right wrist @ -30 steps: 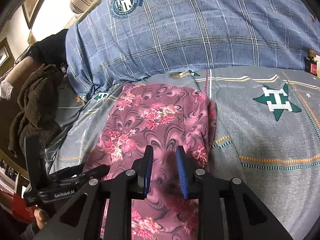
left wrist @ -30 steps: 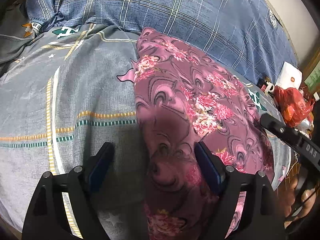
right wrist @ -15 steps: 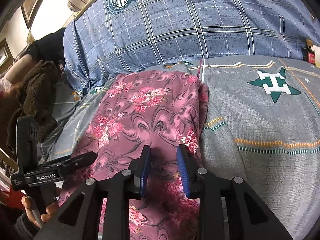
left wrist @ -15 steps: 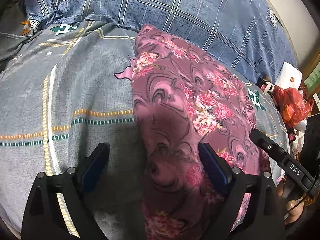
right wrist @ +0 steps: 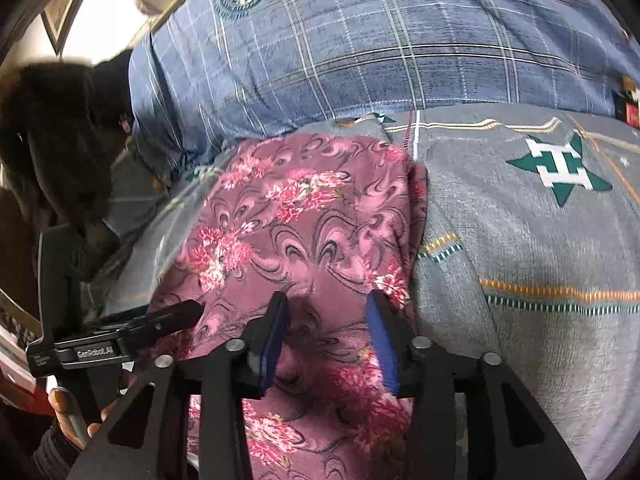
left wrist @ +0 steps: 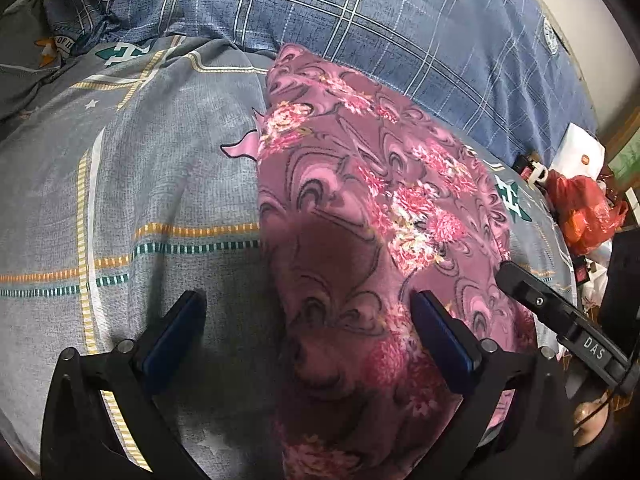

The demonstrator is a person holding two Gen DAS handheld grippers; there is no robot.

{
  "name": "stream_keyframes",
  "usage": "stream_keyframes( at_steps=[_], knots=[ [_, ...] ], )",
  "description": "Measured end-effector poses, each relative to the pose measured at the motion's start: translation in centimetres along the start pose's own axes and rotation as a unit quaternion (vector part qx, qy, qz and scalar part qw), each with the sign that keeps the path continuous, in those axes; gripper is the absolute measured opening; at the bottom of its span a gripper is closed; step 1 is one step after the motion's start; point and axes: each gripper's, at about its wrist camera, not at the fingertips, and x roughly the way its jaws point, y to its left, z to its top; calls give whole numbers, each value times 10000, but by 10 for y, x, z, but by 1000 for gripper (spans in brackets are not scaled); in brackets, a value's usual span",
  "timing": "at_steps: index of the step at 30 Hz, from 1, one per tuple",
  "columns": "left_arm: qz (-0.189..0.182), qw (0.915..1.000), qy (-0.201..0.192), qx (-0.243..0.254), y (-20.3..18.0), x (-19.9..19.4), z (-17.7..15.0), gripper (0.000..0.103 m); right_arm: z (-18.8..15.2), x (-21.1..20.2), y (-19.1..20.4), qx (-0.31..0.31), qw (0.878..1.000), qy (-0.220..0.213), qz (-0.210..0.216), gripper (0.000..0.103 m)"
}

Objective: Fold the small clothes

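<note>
Left tongs: spread wide, holding nothing; they straddle the near left edge of the mauve floral-print fleece garment.
Right tongs: partly parted over the garment's near end, apparently gripping nothing.
Garment: lies lengthwise on the grey striped bedsheet, far end touching the blue plaid quilt.
Risk: judged, the soft fleece may bunch or slip from a shallow pinch, or sheet may be caught with it, skewing the fold.
Left view only: red plastic bag beyond the bed's edge.
Right view only: dark brown fuzzy cloth at far left.
</note>
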Motion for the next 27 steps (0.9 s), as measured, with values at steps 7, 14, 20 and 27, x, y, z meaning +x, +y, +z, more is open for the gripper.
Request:
stream_keyframes(
  at_steps=[7,14,20,27],
  knots=[
    [-299,9994,-88,-124,16,-16,8,103,4,3,12,-119,9994,163,-287,55],
    [-250,9995,-185,-4,14,-24,11,103,1,3,13,-120,9996,75,-247,59],
    [-159,9995,-233,140,5,-26,12,103,-2,0,7,5,9999,11,-105,59],
    [-84,9998,-191,79,4,-26,14,103,-3,-1,4,53,10000,-52,-30,59]
  ],
)
